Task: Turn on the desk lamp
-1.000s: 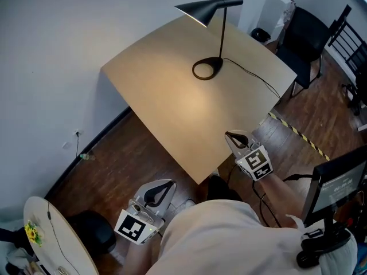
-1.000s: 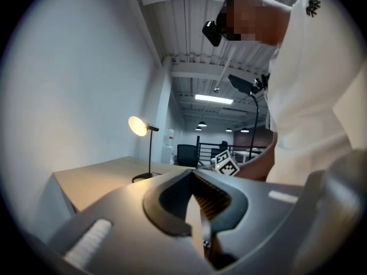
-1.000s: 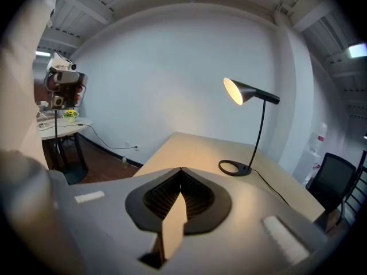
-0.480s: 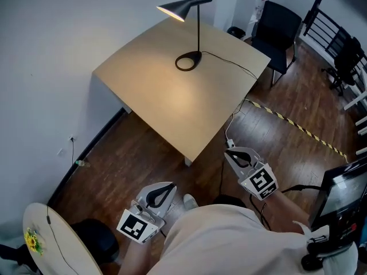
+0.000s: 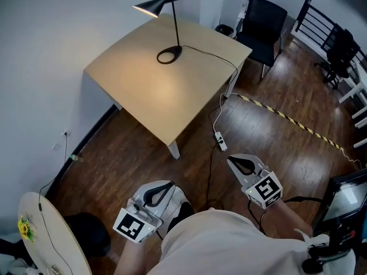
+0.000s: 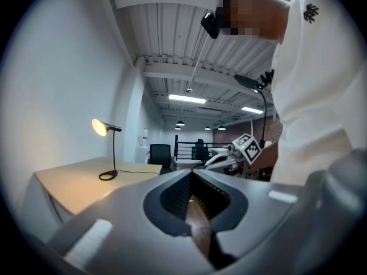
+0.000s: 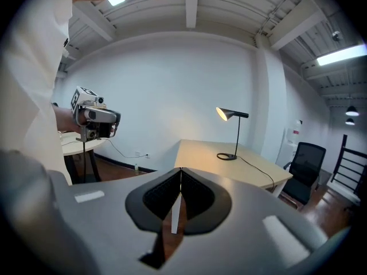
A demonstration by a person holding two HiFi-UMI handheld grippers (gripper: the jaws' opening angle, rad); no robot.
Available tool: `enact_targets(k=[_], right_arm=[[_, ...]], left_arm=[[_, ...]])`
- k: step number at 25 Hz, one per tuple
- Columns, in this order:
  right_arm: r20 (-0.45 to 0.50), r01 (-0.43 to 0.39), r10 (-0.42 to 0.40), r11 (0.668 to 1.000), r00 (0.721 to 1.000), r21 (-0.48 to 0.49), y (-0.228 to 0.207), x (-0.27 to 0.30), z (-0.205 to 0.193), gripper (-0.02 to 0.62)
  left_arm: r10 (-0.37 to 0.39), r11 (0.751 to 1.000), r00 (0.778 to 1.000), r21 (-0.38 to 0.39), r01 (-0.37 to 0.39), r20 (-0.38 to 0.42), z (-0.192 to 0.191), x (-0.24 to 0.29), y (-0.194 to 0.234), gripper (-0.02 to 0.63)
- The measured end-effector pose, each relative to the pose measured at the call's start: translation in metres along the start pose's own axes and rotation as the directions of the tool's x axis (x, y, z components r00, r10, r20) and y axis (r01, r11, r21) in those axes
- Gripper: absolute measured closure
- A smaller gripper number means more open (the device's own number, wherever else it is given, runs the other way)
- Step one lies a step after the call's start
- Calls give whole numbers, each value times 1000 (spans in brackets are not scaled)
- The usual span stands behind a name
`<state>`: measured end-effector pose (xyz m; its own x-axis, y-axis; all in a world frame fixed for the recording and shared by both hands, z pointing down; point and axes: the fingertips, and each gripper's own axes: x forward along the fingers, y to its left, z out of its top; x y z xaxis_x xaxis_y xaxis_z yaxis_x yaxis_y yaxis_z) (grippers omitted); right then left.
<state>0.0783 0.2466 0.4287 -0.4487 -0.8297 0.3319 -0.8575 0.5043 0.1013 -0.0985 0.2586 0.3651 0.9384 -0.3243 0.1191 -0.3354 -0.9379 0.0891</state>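
Standing toward the far corner of the pale desk (image 5: 172, 96), close to the wall: the desk lamp (image 5: 175, 24), ring base flat on the top, shade leaning out over the board and glowing, a warm pool of light on the wood below. Lit, on that evidence, so probably nothing left to switch. Trailing from the base across the top and off the right-hand edge, a black cable (image 5: 206, 52), dropping to a power strip (image 5: 220, 141) on the wooden floor; likely laid that way to reach the socket while leaving most of the surface free. Held low and close to the body, well apart from the desk and over the floor: left gripper (image 5: 163, 189) and right gripper (image 5: 236, 162), both pointing roughly toward the desk. Jaws pressed together on each, nothing caught between them, as seen plainly in the left gripper view and the right gripper view, with the lit lamp small and distant beyond the tips in both. A resting carry, by the look of it: closed, empty, no reach under way, suited to standing off from a finished job. Compared with a second ago: far more floor between body and desk, the right gripper no longer level with the near desk edge but out over the boards just this side of the power strip; the left gripper in much the same low spot on its side; lamp glowing then as now, unmoved on the desk. In all likelihood a step back after the switch-on.
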Motion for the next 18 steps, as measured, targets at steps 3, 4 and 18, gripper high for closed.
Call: enact_targets(k=[3, 4, 18], right_arm=[[31, 3, -4, 999, 1000, 32, 1, -42, -11, 592], [42, -1, -1, 999, 999, 42, 3, -53, -14, 589], [120, 72, -86, 990, 989, 122, 39, -126, 3, 563]], left_arm=[[25, 1000, 1000, 3, -25, -2, 7, 3, -35, 591], [29, 1000, 999, 6, -28, -14, 6, 2, -46, 591], [-88, 996, 995, 30, 89, -46, 10, -18, -126, 591]])
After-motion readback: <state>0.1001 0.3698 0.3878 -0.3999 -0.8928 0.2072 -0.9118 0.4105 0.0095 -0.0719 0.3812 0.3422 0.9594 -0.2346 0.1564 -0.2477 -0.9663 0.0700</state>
